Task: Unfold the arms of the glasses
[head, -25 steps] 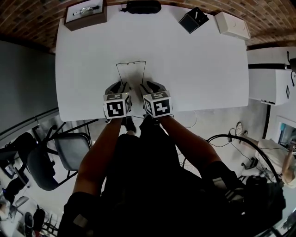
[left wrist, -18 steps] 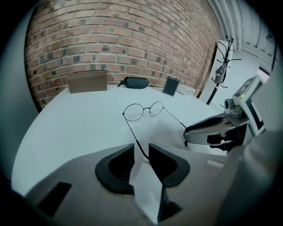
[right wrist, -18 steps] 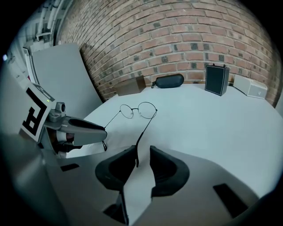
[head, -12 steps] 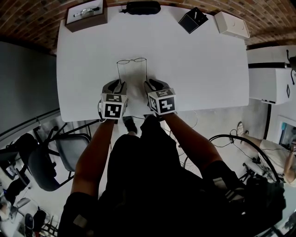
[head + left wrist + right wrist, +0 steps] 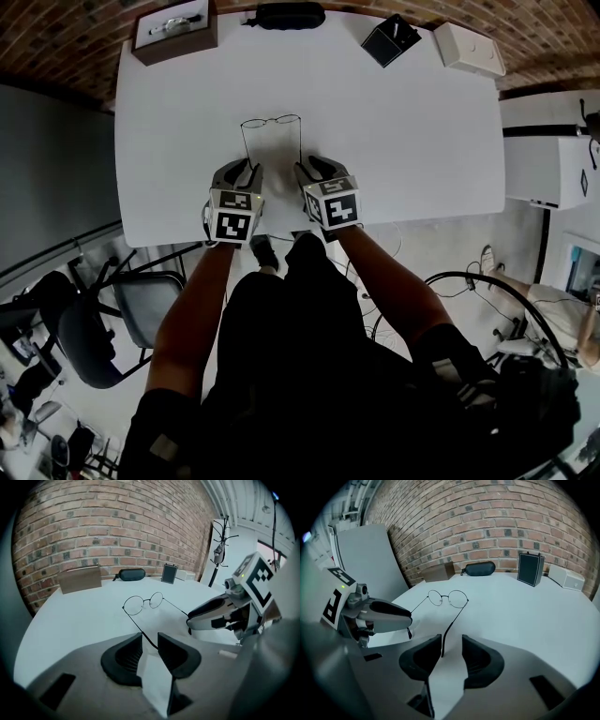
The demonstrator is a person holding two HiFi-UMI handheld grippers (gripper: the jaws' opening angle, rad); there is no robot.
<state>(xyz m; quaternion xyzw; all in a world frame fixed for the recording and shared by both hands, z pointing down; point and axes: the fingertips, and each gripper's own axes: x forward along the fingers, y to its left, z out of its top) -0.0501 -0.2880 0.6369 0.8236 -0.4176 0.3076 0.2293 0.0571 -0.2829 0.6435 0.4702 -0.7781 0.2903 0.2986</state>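
Brick wall behind, white desk (image 5: 403,141) in front, and the work sits at its near edge. The left gripper (image 5: 150,641) has its jaws spread a little, with the thin tip of one of the glasses' arms lying loose in the gap. The right gripper (image 5: 451,646) is likewise parted, the other arm's tip standing between its jaws close to the left one, not pinched.

From the tips both arms run out toward 12 o'clock to the glasses (image 5: 270,122), which rest on the desk with the lenses facing away and the arms swung out nearly square to the frame. A dark glasses case (image 5: 291,14) lies at the far edge, also at 12 o'clock.

I judge the unfolding itself as good as done; what is in hand is the letting go. The next move calls for drawing each gripper straight back toward 6 o'clock without catching a tip and dragging the light frame.

Both forearms (image 5: 202,300) reach forward side by side, grippers low and level, pointing to 12 o'clock, marker cubes uppermost.
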